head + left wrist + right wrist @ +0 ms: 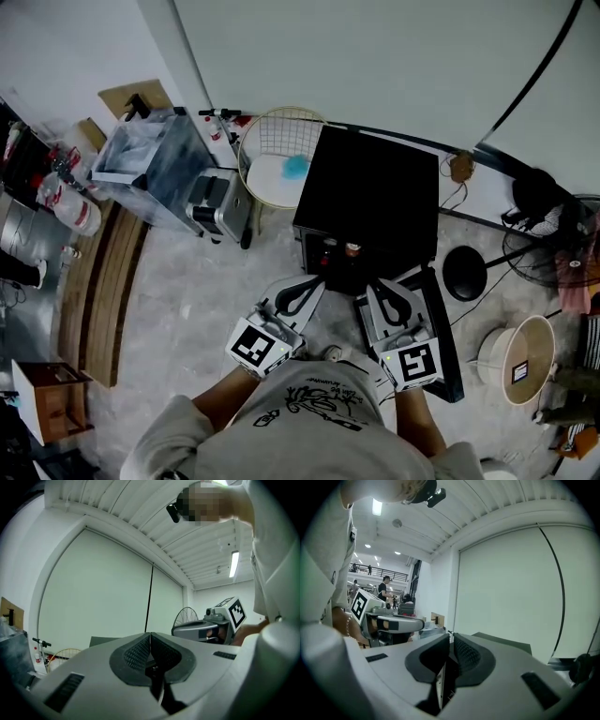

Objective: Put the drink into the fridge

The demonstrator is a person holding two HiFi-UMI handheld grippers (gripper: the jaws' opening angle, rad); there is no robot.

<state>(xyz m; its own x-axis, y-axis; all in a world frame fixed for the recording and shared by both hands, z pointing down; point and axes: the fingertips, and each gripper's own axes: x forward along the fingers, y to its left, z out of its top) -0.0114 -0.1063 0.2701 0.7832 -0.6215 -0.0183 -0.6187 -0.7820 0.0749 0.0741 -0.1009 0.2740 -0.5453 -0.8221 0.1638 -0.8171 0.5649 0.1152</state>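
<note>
A black mini fridge [375,187] stands on the floor against the wall. Its door [444,347] hangs open toward the lower right. Two small round tops, seemingly drinks [340,250], show at its open front. My left gripper [310,287] is just in front of the fridge, shut, with nothing between its pads. My right gripper [383,294] is beside it over the door's inner side, also shut and empty. In the left gripper view the pads [140,651] meet at the tip, and the right gripper [211,627] shows at the right. In the right gripper view the jaws are together, and the left gripper [391,623] shows at the left.
A white wire basket [272,155] holding something blue stands left of the fridge, beside a clear plastic bin [150,164] and a grey device [220,208]. At the right are a black round stand base [464,272], a fan [562,248] and a round tub [518,361]. Wooden planks [98,286] lie at the left.
</note>
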